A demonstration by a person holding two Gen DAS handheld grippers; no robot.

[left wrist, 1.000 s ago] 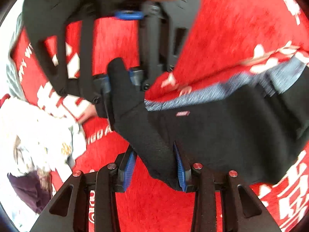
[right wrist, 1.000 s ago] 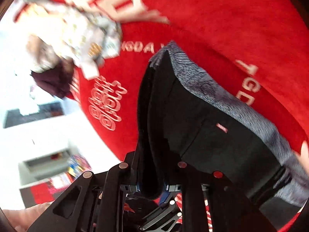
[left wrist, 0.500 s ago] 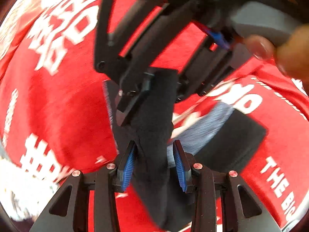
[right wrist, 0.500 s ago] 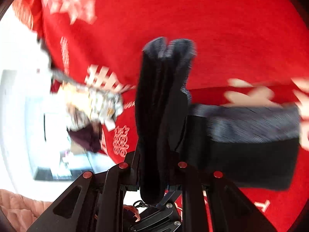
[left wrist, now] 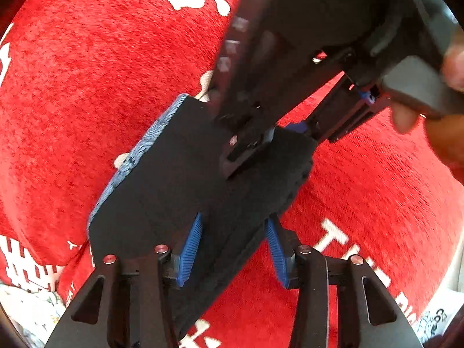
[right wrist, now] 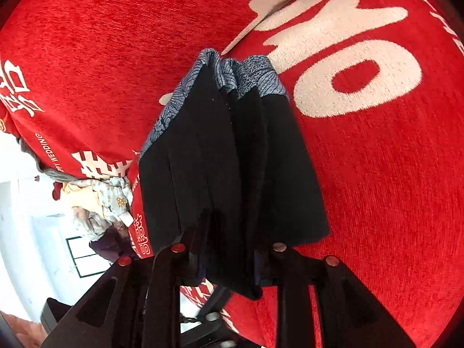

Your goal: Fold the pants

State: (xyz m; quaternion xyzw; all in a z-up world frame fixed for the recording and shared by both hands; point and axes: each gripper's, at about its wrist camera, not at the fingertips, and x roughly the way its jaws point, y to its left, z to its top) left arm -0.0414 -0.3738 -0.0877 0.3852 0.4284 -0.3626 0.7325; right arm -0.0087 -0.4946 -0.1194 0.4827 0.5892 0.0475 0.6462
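A red cloth [right wrist: 377, 174] with a plush, ribbed nap covers nearly the whole surface in both views, printed with large white characters [right wrist: 342, 66] and smaller white lettering [right wrist: 55, 153] along its edge. At the cloth's left edge in the right wrist view lies a heap of pale patterned fabric [right wrist: 101, 200] beside something dark purple [right wrist: 110, 243]. Beyond it the room is bright and washed out, with white surfaces [right wrist: 17, 232] and a dark-framed rectangle [right wrist: 84, 258]
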